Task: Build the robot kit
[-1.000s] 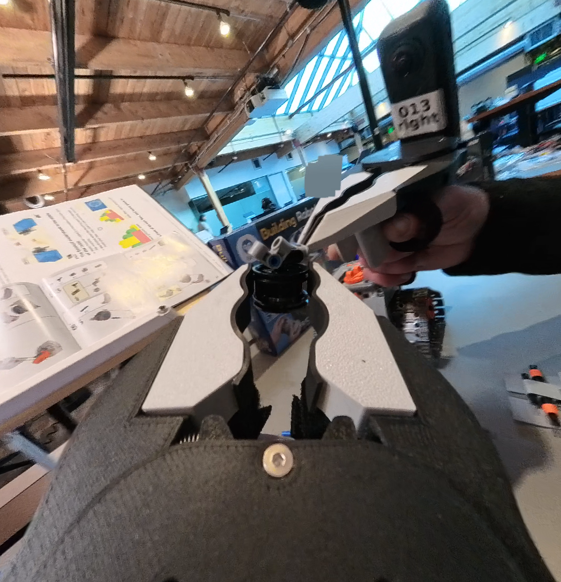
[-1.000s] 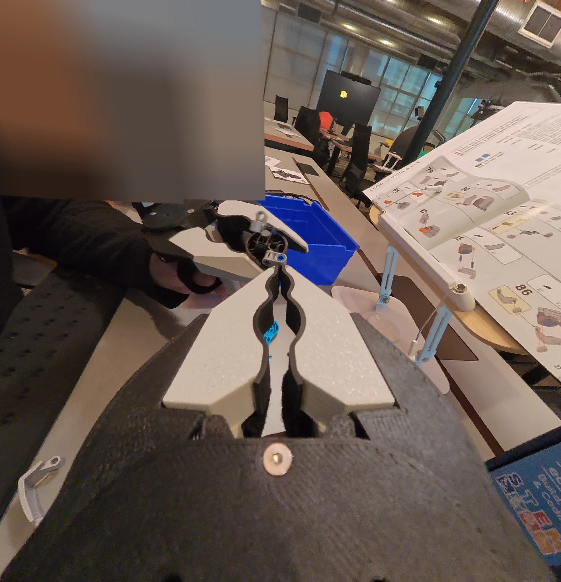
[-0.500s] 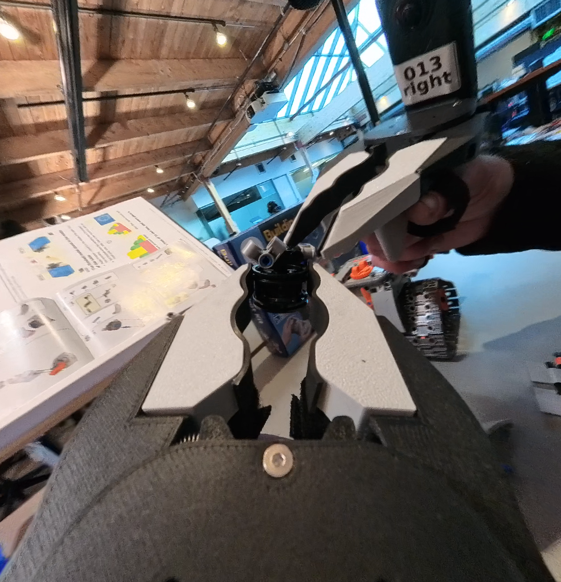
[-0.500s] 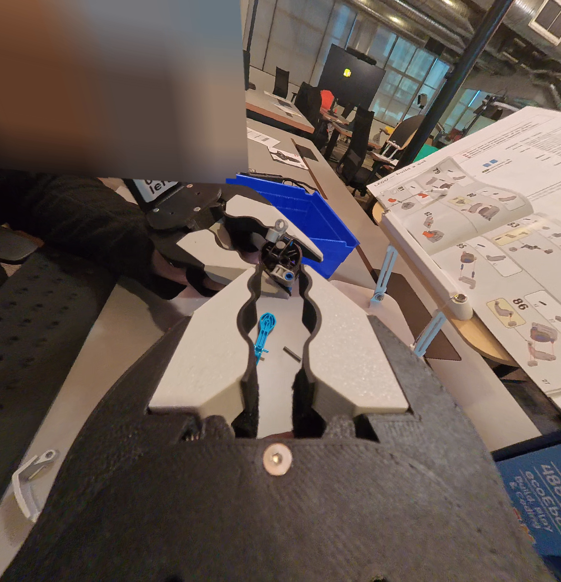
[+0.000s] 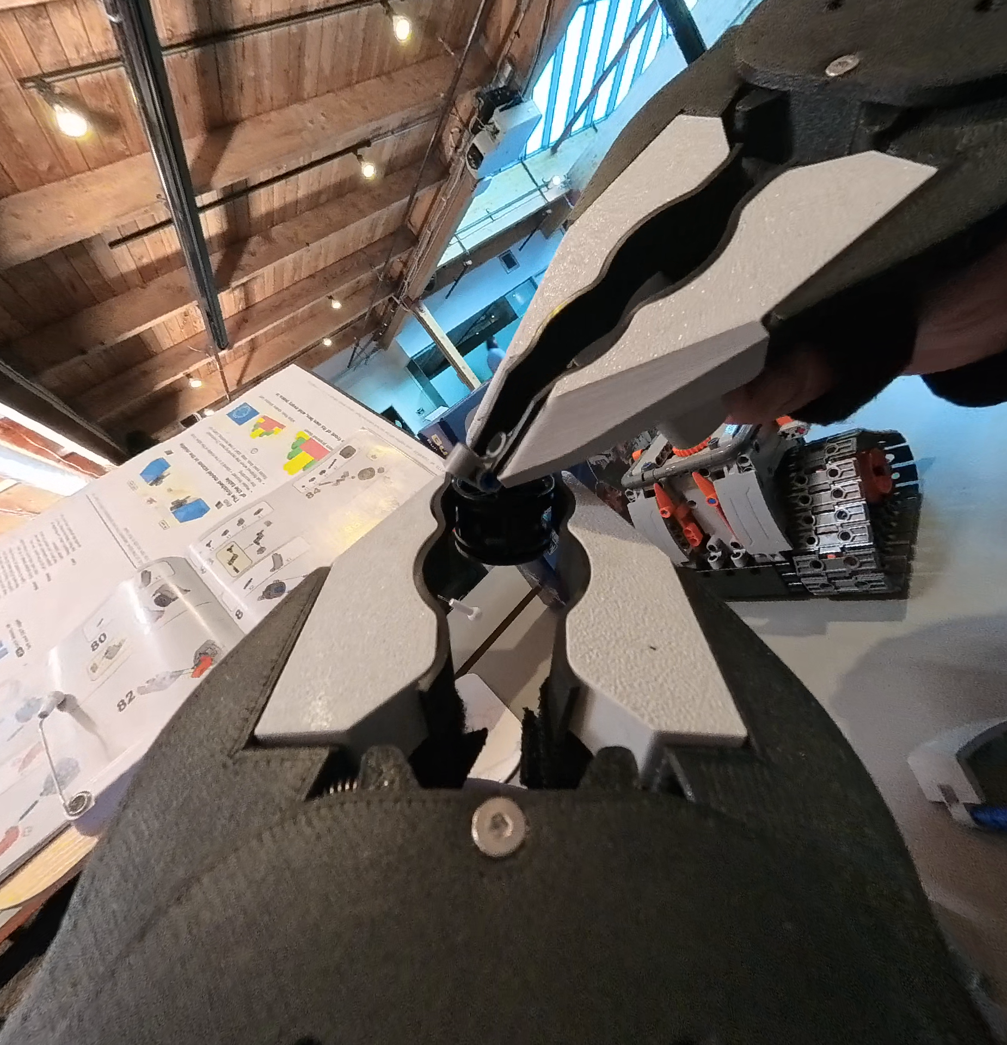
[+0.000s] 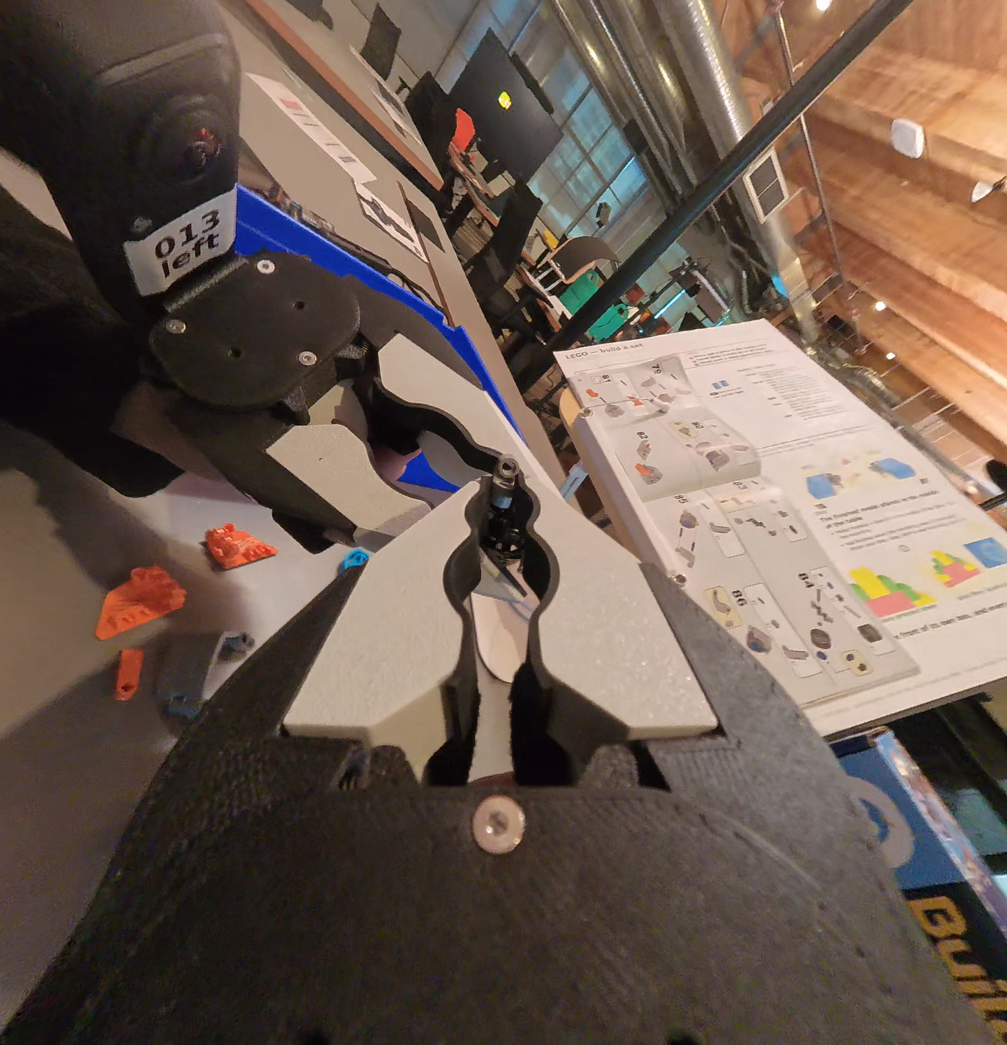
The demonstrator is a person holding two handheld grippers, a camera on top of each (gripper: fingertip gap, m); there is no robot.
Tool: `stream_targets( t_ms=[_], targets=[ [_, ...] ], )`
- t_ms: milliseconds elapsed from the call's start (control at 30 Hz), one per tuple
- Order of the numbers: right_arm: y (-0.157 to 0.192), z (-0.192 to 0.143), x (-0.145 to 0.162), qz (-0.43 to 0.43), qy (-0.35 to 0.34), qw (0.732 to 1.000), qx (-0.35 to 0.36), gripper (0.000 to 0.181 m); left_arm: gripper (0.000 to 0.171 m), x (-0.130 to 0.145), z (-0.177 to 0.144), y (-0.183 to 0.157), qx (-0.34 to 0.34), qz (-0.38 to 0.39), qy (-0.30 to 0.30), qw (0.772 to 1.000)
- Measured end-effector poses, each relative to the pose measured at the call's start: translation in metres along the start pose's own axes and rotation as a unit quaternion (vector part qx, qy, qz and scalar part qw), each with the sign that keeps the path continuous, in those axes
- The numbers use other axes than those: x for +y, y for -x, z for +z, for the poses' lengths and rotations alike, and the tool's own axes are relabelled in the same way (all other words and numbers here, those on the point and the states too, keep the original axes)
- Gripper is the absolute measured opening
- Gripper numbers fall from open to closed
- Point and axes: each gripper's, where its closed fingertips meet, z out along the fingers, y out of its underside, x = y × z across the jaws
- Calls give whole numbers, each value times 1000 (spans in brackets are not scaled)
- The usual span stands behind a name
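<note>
My left gripper (image 5: 504,509) is shut on a black round wheel hub (image 5: 504,531) and holds it up above the table. A small grey connector with a blue pin (image 5: 468,461) sits on top of the hub. My right gripper (image 5: 481,452) comes in from the upper right, and its tips are closed on that connector. In the right wrist view, my right gripper (image 6: 504,492) pinches the grey connector (image 6: 506,468) with the black hub (image 6: 504,537) just behind it. The left gripper's fingers (image 6: 331,469) reach in from the left.
An open instruction booklet (image 5: 150,565) rests on a stand and also shows in the right wrist view (image 6: 772,509). A tracked model vehicle (image 5: 801,520) stands on the table. Orange pieces (image 6: 139,599), a grey piece (image 6: 196,667) and a blue bin (image 6: 343,266) lie on the left. The grippers are tip to tip, or close to it. The left tips stand about 15 cm off the tracked model vehicle (image 5: 801,520).
My right gripper was open half a second ago and has closed on the grey connector on the hub. Both grippers have drawn closer together and tilted upward.
</note>
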Motion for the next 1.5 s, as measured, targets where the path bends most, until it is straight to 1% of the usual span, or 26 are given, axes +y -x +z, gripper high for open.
stream_targets(
  t_ms=[67, 167, 200, 267, 400, 533, 633, 700, 800, 867, 933, 967, 1033, 1100, 1167, 1233, 1333, 1367, 1400, 1500],
  targets=[
    [0, -1, -1, 32, -10, 999, -15, 5, 31, 0, 0, 2, -5, 10, 3, 1000],
    [3, -4, -2, 14, -21, 999, -26, 5, 31, -1, -1, 1, -8, 29, 3, 1000],
    [4, -4, -3, -5, -22, 999, -22, 4, 31, -2, -1, 0, -9, 36, -1, 999],
    [7, -5, -3, -83, -7, 997, -1, 4, 31, -4, -2, 0, -11, 52, -2, 999],
    [10, -2, -1, -222, 28, 973, 51, 4, 31, -4, -2, 0, -17, 67, -1, 998],
    [13, -2, -1, -300, 36, 950, 77, 4, 33, -4, -2, 2, -24, 75, -2, 997],
    [13, -3, -3, -296, 32, 952, 76, 4, 38, -5, -4, 4, -23, 66, -7, 998],
    [8, -6, -5, -248, 16, 966, 68, 4, 43, -6, -4, 4, -18, 58, -14, 998],
    [2, -8, -5, -187, 4, 981, 54, 4, 43, -9, -5, 5, -25, 69, -18, 997],
    [0, -8, -9, -92, -26, 995, 32, 4, 39, -12, -6, 5, -29, 71, -23, 997],
    [2, -7, -11, 31, -56, 998, -16, 5, 36, -11, -5, 3, -24, 73, -19, 997],
    [0, -8, -13, 85, -78, 993, -30, 5, 31, -11, -4, 2, -23, 73, -20, 997],
    [-4, -9, -11, 190, -103, 974, -67, 5, 31, -10, -4, 2, -17, 63, -15, 998],
    [-9, -11, -12, 283, -136, 944, -103, 4, 31, -13, -4, 1, -8, 47, -20, 999],
    [-15, -13, -10, 369, -164, 906, -130, 4, 32, -13, -4, 1, -12, 53, -17, 998],
    [-17, -14, -7, 436, -186, 866, -161, 4, 32, -12, -3, -2, -4, 48, -11, 999],
    [-21, -12, 1, 483, -196, 836, -171, 4, 32, -6, 0, -3, 6, 33, 14, 999],
    [-21, -11, 3, 489, -193, 834, -170, 4, 32, -4, 0, -3, 7, 27, 23, 999],
    [-23, -10, 6, 484, -189, 839, -159, 5, 32, -1, 1, -2, 7, 22, 34, 999],
    [-31, -10, 13, 463, -169, 861, -123, 16, 31, 6, 2, 5, -4, 12, 61, 998]
  ],
)
